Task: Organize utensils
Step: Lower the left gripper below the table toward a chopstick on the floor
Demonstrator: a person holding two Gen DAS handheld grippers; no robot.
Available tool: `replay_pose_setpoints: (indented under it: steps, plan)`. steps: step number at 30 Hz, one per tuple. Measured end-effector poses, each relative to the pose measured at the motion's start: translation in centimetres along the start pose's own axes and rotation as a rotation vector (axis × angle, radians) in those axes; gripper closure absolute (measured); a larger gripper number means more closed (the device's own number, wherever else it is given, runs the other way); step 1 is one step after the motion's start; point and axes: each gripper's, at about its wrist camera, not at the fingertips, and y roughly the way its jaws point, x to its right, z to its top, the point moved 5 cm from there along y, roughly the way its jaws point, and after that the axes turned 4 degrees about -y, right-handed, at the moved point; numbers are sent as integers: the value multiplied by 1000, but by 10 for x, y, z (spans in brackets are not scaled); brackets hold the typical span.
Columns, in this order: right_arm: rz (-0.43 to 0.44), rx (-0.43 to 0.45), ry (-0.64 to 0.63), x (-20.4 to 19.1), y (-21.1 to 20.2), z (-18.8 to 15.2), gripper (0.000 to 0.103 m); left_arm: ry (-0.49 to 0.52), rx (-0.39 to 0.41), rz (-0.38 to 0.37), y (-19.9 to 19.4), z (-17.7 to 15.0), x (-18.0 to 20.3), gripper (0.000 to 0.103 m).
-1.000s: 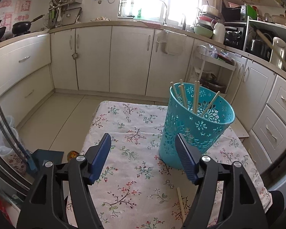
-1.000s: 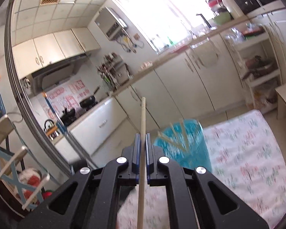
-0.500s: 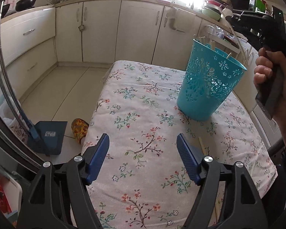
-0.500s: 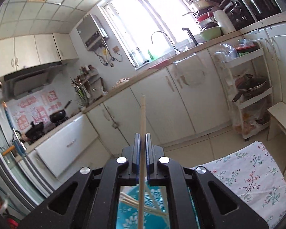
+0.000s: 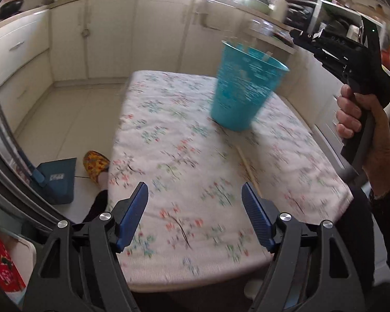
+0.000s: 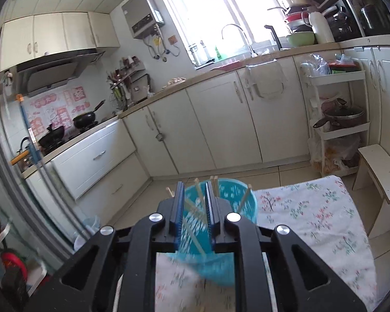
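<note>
On the floral-clothed bench (image 5: 184, 156), a teal basket (image 5: 244, 91) stands with chopsticks (image 6: 243, 199) leaning inside. Above the basket, the right tongs (image 6: 193, 195) are opening, jaws narrowly apart; a chopstick shows in the gap, no longer pinched. Near the basket, one loose chopstick (image 5: 248, 169) lies on the cloth. Beyond it from the basket, the left tongs (image 5: 195, 195) hover wide open and empty.

A turquoise perforated basket (image 5: 243, 91) stands upright at the far right of the table, holding several wooden chopsticks (image 6: 244, 198). One chopstick (image 5: 248, 170) lies flat nearer.
</note>
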Motion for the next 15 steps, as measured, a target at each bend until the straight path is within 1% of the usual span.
replay_pose_setpoints:
  steps: [2,5,6,7,9,10,11,13,15]
  plan:
    - [40,-23,-23,-7,-40,-13,78,58,-58,-42,-9,-15,6,32]
    - [109,-85,-78,-22,-92,-39,69,145,-204,-112,-18,-53,14,32]
    - [134,-126,-124,-30,-116,-57,69,165,-257,-127,-18,-66,16,32]
    - [141,-155,-155,-35,-127,-68,68,181,-304,-131,-18,-78,17,32]
    - [143,-236,-238,-46,-157,-102,66,212,-377,-124,-18,-104,24,32]
    - [144,-271,-254,-48,-169,-117,65,216,-402,-113,-16,-112,28,32]
    - [145,-309,-249,-46,-178,-133,65,220,-431,-97,-13,-122,33,32]
    - [142,-380,-195,-40,-187,-158,65,255,-474,-68,-5,-137,50,31]
    - [103,-421,-180,-34,-191,-172,65,313,-538,-36,10,-150,68,31]
